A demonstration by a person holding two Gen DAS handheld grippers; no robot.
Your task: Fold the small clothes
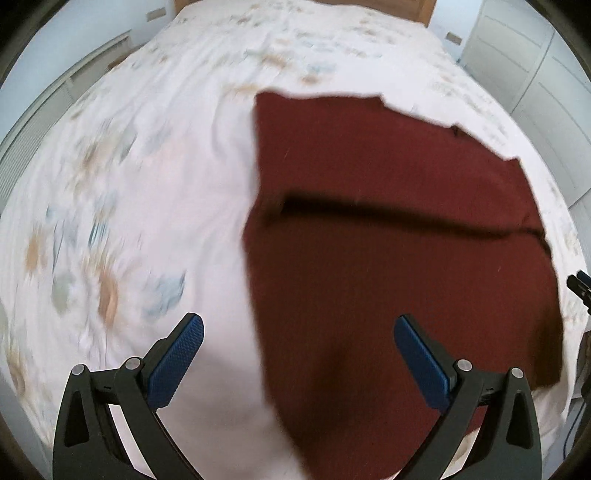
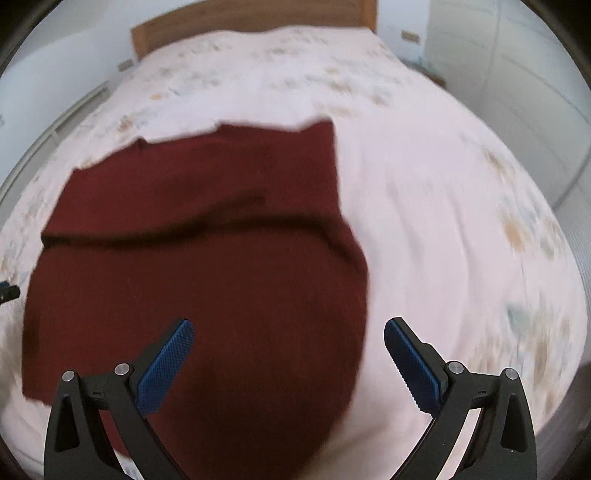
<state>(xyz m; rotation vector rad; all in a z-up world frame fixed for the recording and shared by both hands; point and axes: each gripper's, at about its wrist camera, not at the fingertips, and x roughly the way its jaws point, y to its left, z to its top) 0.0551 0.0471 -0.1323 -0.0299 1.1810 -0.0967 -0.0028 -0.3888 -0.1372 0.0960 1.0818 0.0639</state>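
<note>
A dark red garment (image 1: 388, 258) lies spread flat on the bed, with a dark crease running across its width; the right wrist view shows the same garment (image 2: 207, 266) filling the left and centre. My left gripper (image 1: 299, 332) hovers open over the garment's left edge, its right pad above the red cloth and its left pad above the sheet. My right gripper (image 2: 288, 336) is open over the garment's right edge, nothing between its blue pads. The tip of the other gripper (image 1: 580, 284) peeks in at the far right. Both views are motion-blurred.
The bed (image 1: 147, 184) is covered by a white sheet with a faint floral print. A wooden headboard (image 2: 251, 18) stands at the far end. White cabinets (image 1: 535, 74) line the right wall, and a radiator-like panel (image 1: 33, 140) runs along the left.
</note>
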